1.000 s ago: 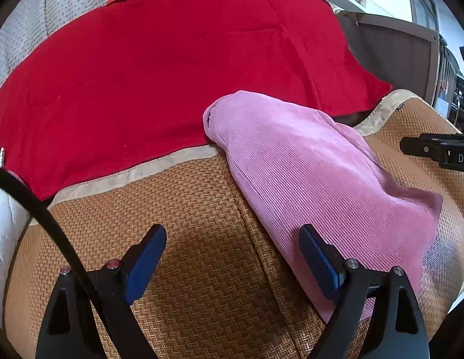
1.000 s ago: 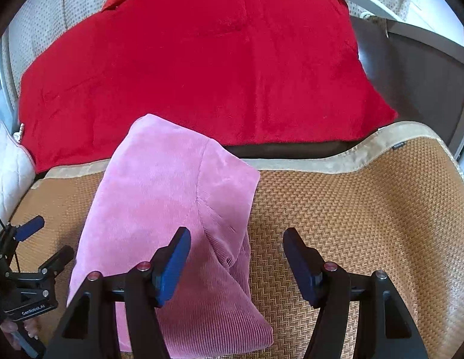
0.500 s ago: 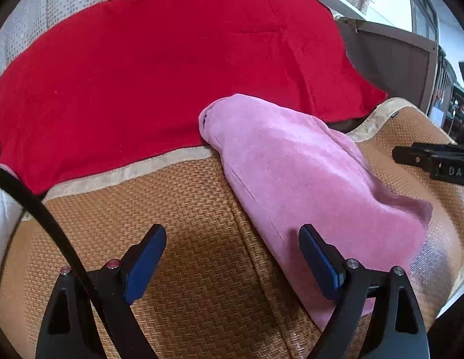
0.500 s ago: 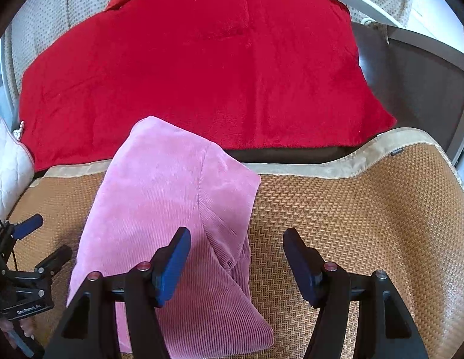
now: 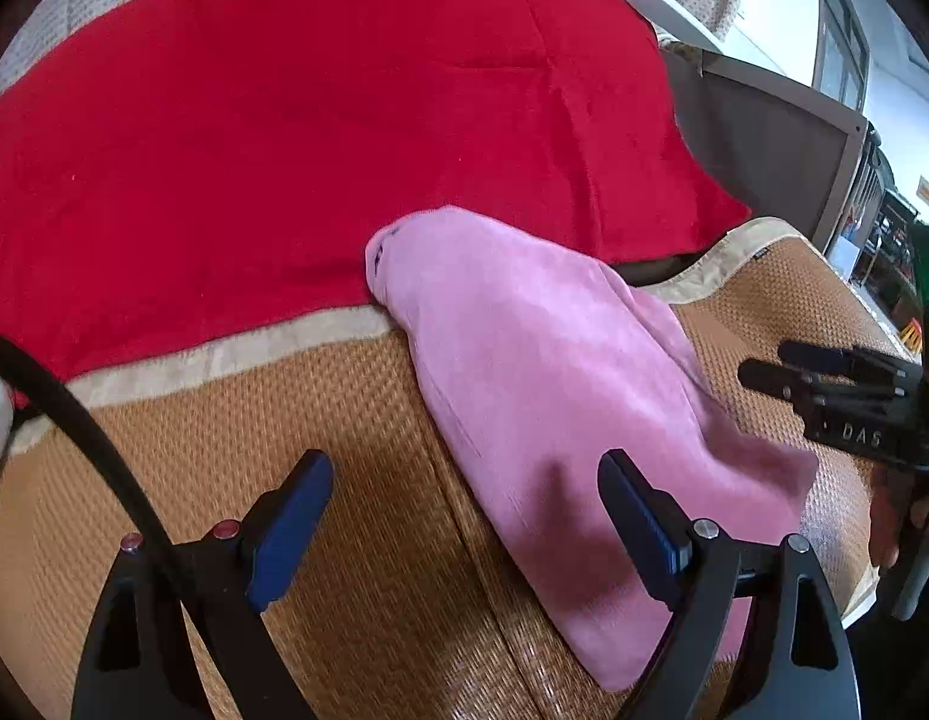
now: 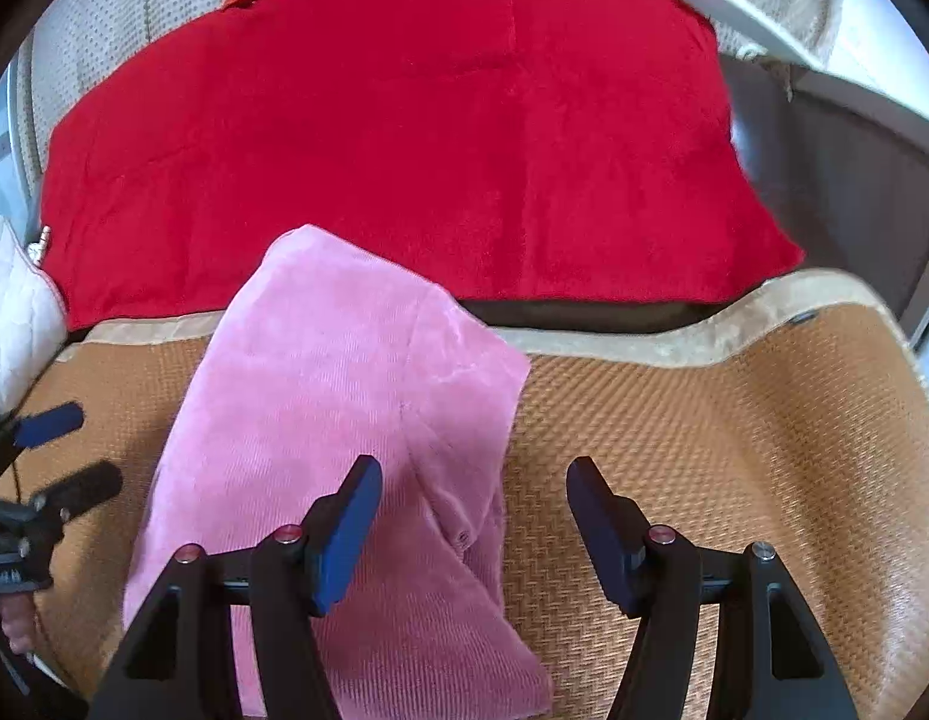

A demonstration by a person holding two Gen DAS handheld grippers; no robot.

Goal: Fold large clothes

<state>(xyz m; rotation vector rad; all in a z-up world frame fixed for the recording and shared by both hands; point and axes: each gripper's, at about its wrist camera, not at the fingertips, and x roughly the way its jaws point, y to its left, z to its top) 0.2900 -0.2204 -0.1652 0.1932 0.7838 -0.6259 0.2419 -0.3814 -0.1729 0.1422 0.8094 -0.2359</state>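
Note:
A pink corduroy garment point(image 5: 548, 372) lies folded into a long strip on a woven brown mat point(image 5: 236, 432); it also shows in the right wrist view point(image 6: 338, 396). My left gripper point(image 5: 464, 510) is open and empty, hovering over the garment's left edge. My right gripper point(image 6: 473, 516) is open and empty, over the garment's right edge and the mat point(image 6: 704, 450). The right gripper shows at the right of the left wrist view point(image 5: 764, 369), and the left gripper at the left of the right wrist view point(image 6: 74, 450).
A large red blanket point(image 5: 320, 138) lies behind the mat, and shows in the right wrist view point(image 6: 404, 138). A white quilted cushion point(image 6: 14, 312) sits at the left. A dark panel point(image 5: 764, 138) stands at the back right.
Both grippers have drawn back a little from the garment and stayed open. The garment has not moved.

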